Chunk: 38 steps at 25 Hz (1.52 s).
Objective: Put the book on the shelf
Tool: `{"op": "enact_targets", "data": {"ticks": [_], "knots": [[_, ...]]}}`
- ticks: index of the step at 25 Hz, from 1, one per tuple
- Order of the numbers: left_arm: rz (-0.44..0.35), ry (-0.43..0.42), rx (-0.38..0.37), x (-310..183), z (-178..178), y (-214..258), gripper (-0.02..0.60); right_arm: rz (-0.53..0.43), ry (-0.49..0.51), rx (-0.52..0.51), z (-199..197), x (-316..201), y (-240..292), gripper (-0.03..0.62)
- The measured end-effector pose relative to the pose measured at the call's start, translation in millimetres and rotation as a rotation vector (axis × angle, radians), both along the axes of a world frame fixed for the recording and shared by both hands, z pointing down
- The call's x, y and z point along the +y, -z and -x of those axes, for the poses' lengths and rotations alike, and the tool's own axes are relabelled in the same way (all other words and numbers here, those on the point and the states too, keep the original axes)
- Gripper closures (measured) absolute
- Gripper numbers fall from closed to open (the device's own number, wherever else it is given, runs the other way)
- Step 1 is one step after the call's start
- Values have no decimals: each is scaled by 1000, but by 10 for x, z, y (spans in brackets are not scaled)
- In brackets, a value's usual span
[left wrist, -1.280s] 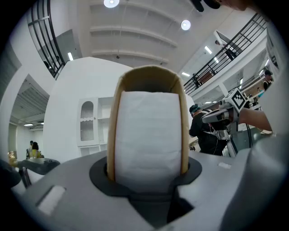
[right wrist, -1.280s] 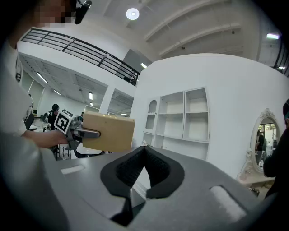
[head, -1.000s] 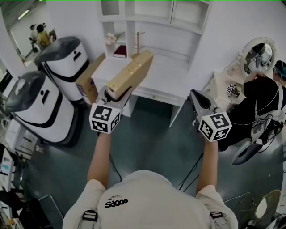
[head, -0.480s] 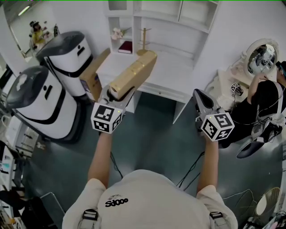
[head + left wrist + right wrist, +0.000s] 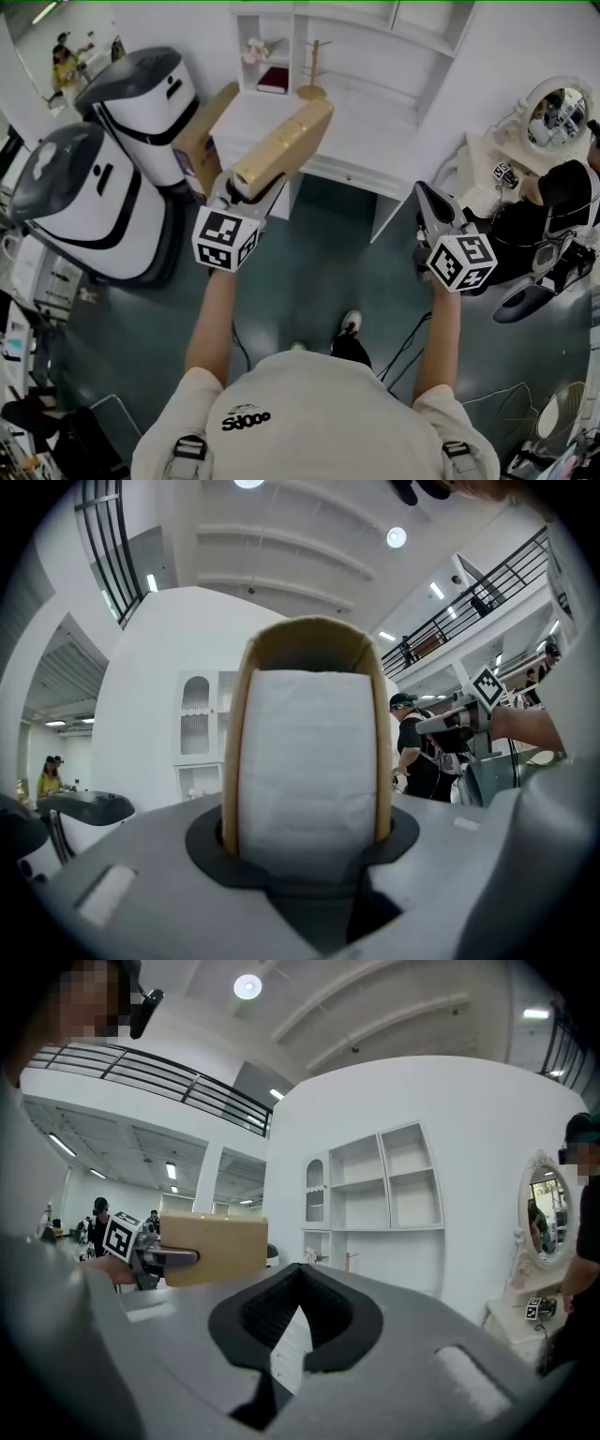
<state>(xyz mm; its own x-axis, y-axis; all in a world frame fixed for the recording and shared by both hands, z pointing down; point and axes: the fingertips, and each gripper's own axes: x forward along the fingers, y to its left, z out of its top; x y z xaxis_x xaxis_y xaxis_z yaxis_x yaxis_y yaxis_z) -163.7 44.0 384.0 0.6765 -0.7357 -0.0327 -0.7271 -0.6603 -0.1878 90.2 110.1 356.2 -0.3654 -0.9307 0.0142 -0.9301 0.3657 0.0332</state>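
Left gripper (image 5: 246,189) pinches the near end of the tan book (image 5: 286,141); it juts forward from the jaws.

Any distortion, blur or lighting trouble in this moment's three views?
Head view: evenly lit and sharp, with a mild wide-angle bend. Left gripper view: heavy fisheye with a black vignette; the book fills the centre, slightly soft. Right gripper view: same fisheye and vignette, with mosaic patches at top left and at the right edge.

Book (image 5: 309,761) between left gripper (image 5: 305,841) jaws
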Motion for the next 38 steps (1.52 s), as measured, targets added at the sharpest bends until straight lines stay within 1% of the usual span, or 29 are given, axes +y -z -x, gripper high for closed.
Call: {"op": "enact_targets", "data": {"ticks": [4,10,17,21,26,31,38], "knots": [[7,9,16,-49,111,-5,336,4,12,14,121,-56,26,594],[7,26,20,-172,190,-22,336,-1,30,24,214,-221,46,594],[16,41,15,-448,105,-39,336,-7,45,18,151,-528,54,594],[14,42,-1,-699,-84,-49,336,-15,38,-1,-65,-808,39,594],[20,47,-24,-1149,-400,-71,336,-17,41,-27,-405,-1275,5,594],[17,56,-40,-1689,-804,-5,336,-3,53,-51,-810,-1917,9,594],[35,91,-46,-2429,-1297,87,336,11,108,-48,-1231,-2807,97,594]]}}
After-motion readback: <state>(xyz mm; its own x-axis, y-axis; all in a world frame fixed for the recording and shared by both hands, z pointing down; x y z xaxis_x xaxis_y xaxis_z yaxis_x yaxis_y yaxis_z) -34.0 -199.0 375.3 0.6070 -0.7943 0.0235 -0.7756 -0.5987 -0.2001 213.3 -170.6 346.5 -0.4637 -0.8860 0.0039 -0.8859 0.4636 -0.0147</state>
